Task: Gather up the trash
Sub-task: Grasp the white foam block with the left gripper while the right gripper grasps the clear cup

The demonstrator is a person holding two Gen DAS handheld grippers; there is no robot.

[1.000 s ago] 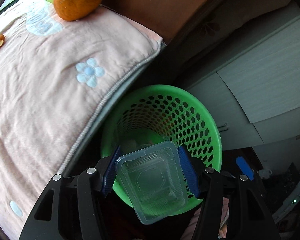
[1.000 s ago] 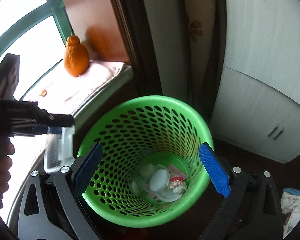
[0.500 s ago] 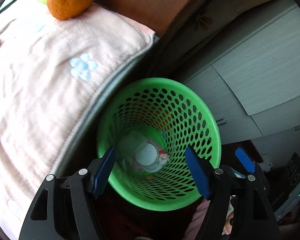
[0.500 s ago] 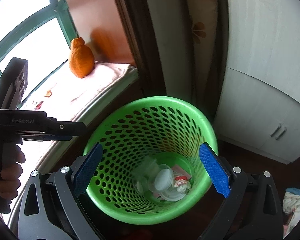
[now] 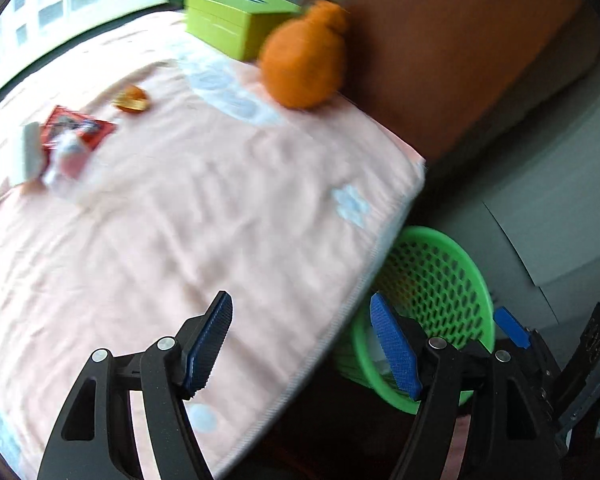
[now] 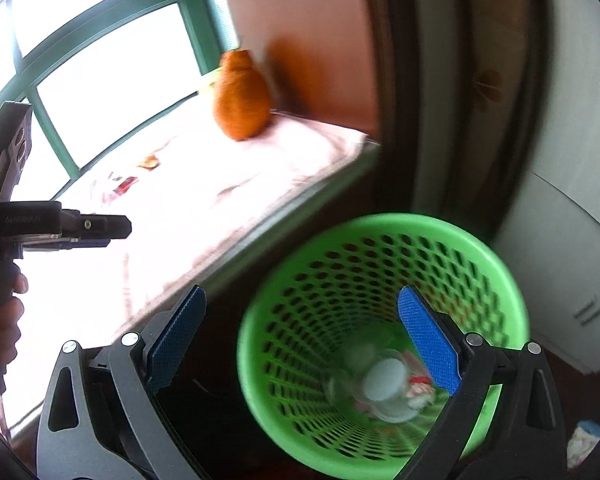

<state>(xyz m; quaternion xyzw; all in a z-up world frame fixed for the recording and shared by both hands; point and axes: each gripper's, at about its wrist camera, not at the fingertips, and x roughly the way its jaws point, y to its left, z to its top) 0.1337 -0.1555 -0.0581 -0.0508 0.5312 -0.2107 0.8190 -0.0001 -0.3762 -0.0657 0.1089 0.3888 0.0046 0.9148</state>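
Both tongs are gaping wide and holding nothing: the left tongs [image 5: 300,344] are hovering over the pink cushion [image 5: 172,240], with wrappers [image 5: 68,140] lying far ahead-left; the right tongs [image 6: 304,340] are hanging over the green basket [image 6: 496,264] containing trash [image 6: 384,384].

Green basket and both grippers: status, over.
Left gripper open, empty, over the pink cushion. Right gripper open, empty. Green basket holds trash; red wrapper uncollected. Nothing in the way.
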